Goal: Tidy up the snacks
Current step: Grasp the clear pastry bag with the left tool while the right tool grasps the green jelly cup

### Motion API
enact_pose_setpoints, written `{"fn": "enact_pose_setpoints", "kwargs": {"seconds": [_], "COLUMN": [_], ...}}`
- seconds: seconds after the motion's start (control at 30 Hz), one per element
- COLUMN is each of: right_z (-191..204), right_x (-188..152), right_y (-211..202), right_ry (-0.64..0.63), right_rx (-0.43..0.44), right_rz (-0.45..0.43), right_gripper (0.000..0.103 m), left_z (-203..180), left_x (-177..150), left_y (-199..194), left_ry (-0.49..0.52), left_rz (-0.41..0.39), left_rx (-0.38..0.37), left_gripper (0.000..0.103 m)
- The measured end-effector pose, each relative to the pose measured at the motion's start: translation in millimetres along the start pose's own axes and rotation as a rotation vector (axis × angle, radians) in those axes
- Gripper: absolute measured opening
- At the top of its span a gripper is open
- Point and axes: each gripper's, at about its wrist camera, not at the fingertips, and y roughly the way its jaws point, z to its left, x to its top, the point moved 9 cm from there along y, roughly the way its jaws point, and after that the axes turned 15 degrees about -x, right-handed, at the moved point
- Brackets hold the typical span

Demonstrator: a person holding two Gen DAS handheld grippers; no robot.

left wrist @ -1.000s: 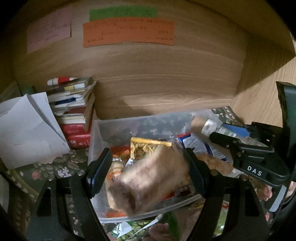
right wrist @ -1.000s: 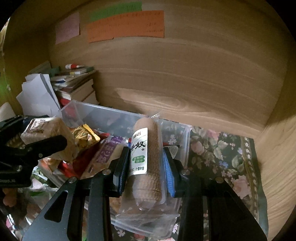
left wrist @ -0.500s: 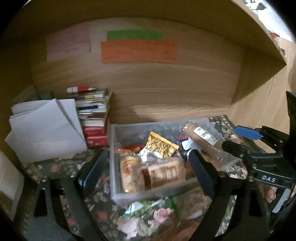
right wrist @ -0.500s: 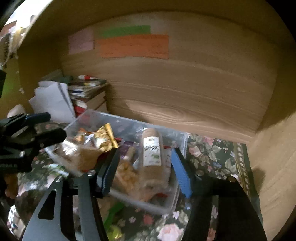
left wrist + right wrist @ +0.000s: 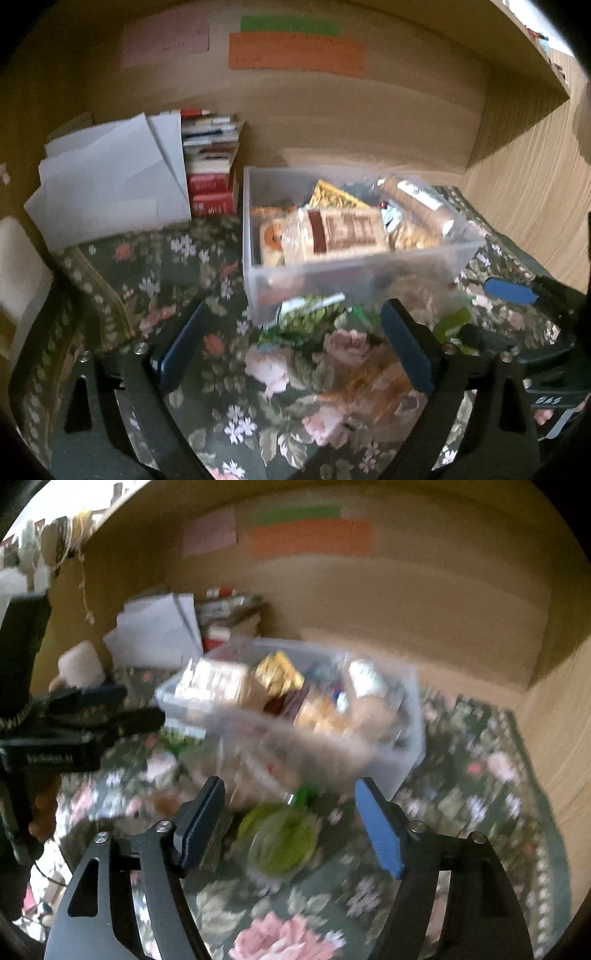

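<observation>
Both jaws opening, nothing between them: left gripper (image 5: 291, 350), right gripper (image 5: 288, 827). Snacks piled in clear bin (image 5: 332, 284). Your next pick: green pack (image 5: 282, 843) in front of bin, approach slow, pinch middle.

A wood-grain back wall (image 5: 332, 122) carries pink, green and orange paper notes (image 5: 295, 55) at twelve o'clock; a dark floral cloth (image 5: 155, 266) covers the bench.
</observation>
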Motion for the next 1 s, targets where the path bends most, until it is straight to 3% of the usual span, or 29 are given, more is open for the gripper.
{"fn": "enact_pose_setpoints", "kwargs": {"seconds": [0.2,0.33,0.37,0.4,0.43,0.7,0.87,1.0], "right_z": [3,6,6,6,8,-14,-37,-41], "right_x": [-17,-15,-15,-17,-19,-33,-40,-42], "right_y": [26,30,32,31,30,10,0,-6], "right_ry": [0.004,0.012,0.014,0.016,0.015,0.042,0.084,0.094], "right_rx": [-0.002,0.026,0.036,0.047,0.063,-0.001,-0.028,-0.031], "right_rz": [0.083,0.090,0.098,0.101,0.108,0.073,0.061,0.051], "right_gripper": [0.070,0.070,0.067,0.056,0.055,0.055,0.055,0.055], "left_z": [-11,-23,-27,-29,-33,-49,-52,-55], "left_x": [-13,-21,-23,-24,-25,-43,-53,-57], "left_y": [2,7,10,12,13,36,47,47], "left_ry": [-0.005,0.007,0.012,0.015,0.018,0.015,-0.033,-0.030], "left_rz": [0.021,0.040,0.046,0.050,0.055,0.118,0.132,0.109], "left_rx": [-0.033,-0.056,-0.061,-0.063,-0.069,-0.085,-0.102,-0.071], "left_gripper": [0.095,0.095,0.095,0.095,0.095,0.098,0.102,0.103]}}
